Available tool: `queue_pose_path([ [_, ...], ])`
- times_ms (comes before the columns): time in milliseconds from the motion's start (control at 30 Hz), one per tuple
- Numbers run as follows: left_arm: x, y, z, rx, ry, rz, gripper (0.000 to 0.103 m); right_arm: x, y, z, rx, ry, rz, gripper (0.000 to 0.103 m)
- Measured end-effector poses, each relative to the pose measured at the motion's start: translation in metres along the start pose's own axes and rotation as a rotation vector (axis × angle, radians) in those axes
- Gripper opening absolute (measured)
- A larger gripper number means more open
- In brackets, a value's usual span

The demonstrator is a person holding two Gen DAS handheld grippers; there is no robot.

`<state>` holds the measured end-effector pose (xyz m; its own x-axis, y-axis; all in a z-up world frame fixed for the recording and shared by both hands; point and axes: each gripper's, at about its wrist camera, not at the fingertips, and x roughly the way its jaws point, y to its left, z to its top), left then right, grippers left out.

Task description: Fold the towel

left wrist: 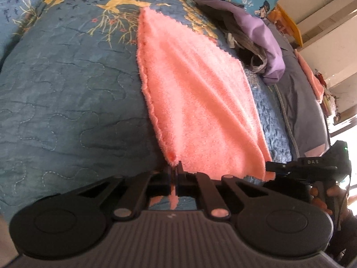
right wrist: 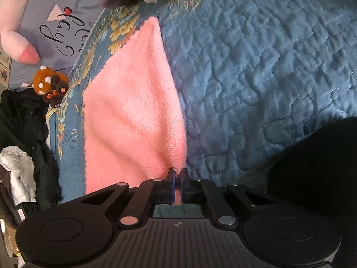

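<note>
Notably, left gripper (left wrist: 175,167) and right gripper (right wrist: 177,173) each pinched 1 near corner of the towel (left wrist: 196,93); its length ran directly away from both.

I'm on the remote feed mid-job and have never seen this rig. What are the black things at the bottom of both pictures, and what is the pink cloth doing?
Each picture comes from a camera on a hand-held two-finger tool, looking along its fingers. The black parts are those tools. The left gripper is shut on the near left corner of the fluffy pink towel, and the right gripper is shut on the near right corner. The towel lies spread on the quilted blue bedspread. In the left view the other tool shows at the right edge, held by a person's hand.
</note>
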<state>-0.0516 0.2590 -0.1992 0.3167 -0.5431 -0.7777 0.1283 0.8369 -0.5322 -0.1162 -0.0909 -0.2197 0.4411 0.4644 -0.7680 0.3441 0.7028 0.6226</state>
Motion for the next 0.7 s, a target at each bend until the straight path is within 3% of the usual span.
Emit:
queue_pose_path([
  [233, -0.02, -0.009, 0.007, 0.038, 0.005, 0.054, 0.002, -0.009, 0.008, 0.003, 0.005, -0.001, 0.019, 0.003],
  [433, -0.04, -0.022, 0.02, 0.076, -0.021, 0.063, 0.002, -0.014, 0.016, 0.013, 0.075, 0.013, 0.096, 0.003],
  [700, -0.047, -0.031, 0.078, 0.073, -0.074, 0.05, 0.002, -0.017, 0.038, 0.055, 0.099, -0.025, 0.135, 0.003],
])
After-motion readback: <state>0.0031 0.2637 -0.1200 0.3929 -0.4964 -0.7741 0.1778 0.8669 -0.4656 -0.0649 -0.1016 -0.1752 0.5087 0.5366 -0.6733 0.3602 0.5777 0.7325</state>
